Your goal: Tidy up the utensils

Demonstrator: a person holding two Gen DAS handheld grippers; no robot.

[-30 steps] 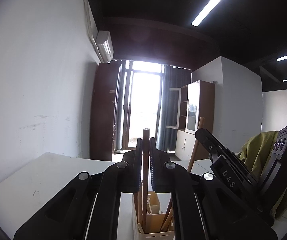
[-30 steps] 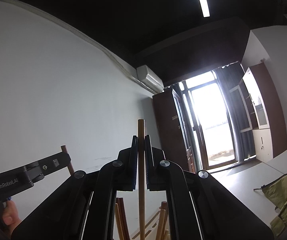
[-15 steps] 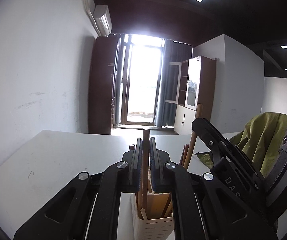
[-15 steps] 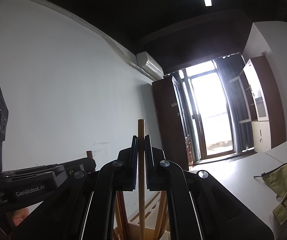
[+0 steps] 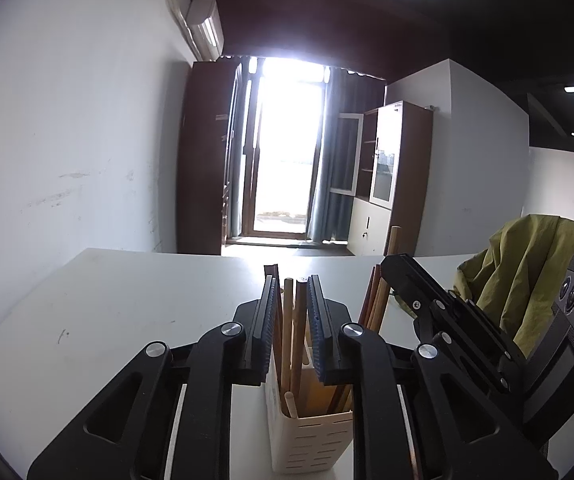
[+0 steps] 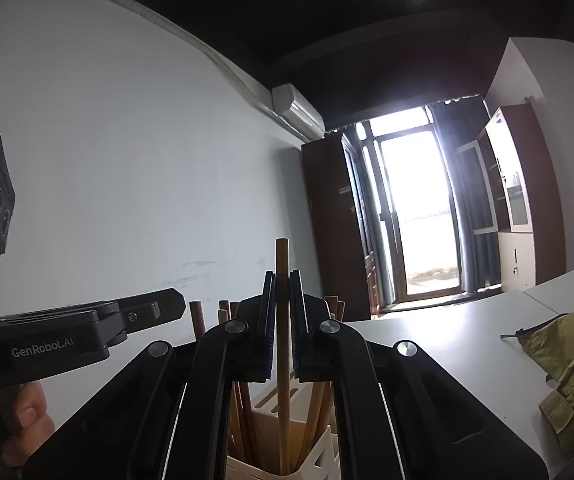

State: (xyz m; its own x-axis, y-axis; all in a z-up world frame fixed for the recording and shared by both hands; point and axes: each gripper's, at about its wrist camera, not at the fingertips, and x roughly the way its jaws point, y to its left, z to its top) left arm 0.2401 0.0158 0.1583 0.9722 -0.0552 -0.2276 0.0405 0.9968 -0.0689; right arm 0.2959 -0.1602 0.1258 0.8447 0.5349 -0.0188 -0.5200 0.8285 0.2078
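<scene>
the left gripper point(image 5: 291, 312) hovers over a cream slotted utensil holder point(image 5: 311, 436) that stands on the white table point(image 5: 127, 320), and its jaws are opening: a dark wooden stick point(image 5: 299, 336) stands upright between the ribbed pads with a gap on either side, its lower end down in the holder, so the pads no longer press on it. a paler wooden stick point(image 5: 287, 340) stands just beside it in the same holder, and more sticks lean at the holder's right side behind the other tool. the right gripper point(image 6: 282, 312) has its jaws nearly closed, clamped on a light wooden stick point(image 6: 282, 280) that stands upright, its top well above the fingertips and its lower end reaching down into the holder point(image 6: 311, 464) among the other sticks. in the right wrist view the left tool shows at the left edge, with a person's fingers point(image 6: 27, 420) wrapped beneath it. an olive green cloth point(image 5: 527, 280) lies heaped on the table to the right, well apart from the holder.
</scene>
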